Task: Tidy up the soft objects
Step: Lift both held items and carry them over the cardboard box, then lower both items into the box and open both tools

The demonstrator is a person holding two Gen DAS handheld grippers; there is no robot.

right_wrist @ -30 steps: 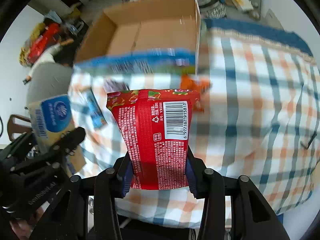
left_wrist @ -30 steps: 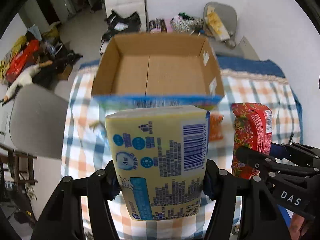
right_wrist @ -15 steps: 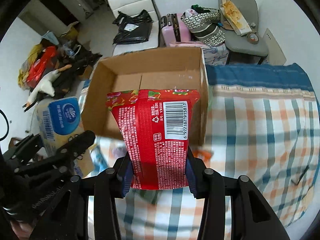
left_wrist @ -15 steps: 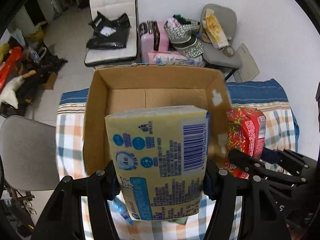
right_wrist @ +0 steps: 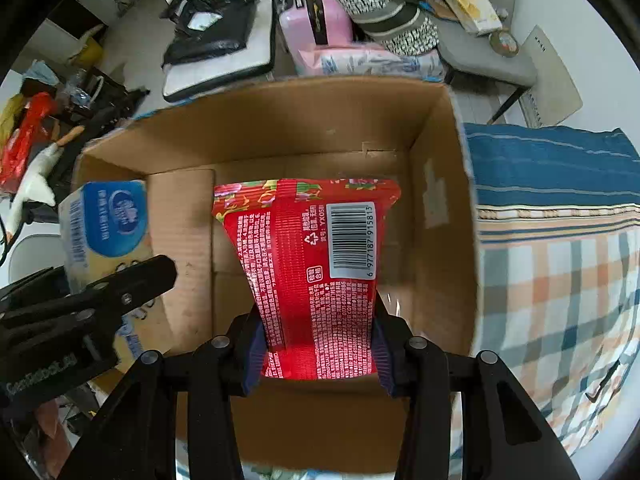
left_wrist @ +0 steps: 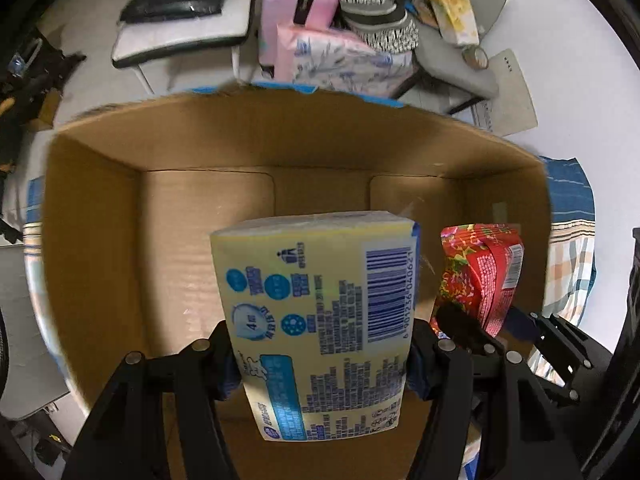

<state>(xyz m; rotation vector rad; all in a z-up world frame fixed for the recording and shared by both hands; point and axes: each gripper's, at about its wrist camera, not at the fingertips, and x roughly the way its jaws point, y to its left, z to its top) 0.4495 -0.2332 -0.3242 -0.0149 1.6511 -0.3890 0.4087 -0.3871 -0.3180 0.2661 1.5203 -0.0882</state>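
Observation:
My left gripper (left_wrist: 320, 360) is shut on a yellow and blue tissue pack (left_wrist: 320, 320) and holds it over the open cardboard box (left_wrist: 96, 240). My right gripper (right_wrist: 318, 356) is shut on a red tissue pack (right_wrist: 312, 272) and holds it over the same box (right_wrist: 444, 240), to the right of the left one. The red pack also shows in the left wrist view (left_wrist: 480, 272), and the yellow pack in the right wrist view (right_wrist: 106, 232). The box floor below both packs is bare cardboard.
The box stands on a checked cloth (right_wrist: 560, 280) with a blue striped border. Behind the table are a pink suitcase (right_wrist: 316, 20), a white chair with a black bag (right_wrist: 212, 40), a grey chair (right_wrist: 480, 52) and a pink pack (left_wrist: 340, 60). Clutter lies on the floor at left.
Both grippers have moved forward with their packs, from above the checked cloth to above the inside of the box. Both grips are unchanged.

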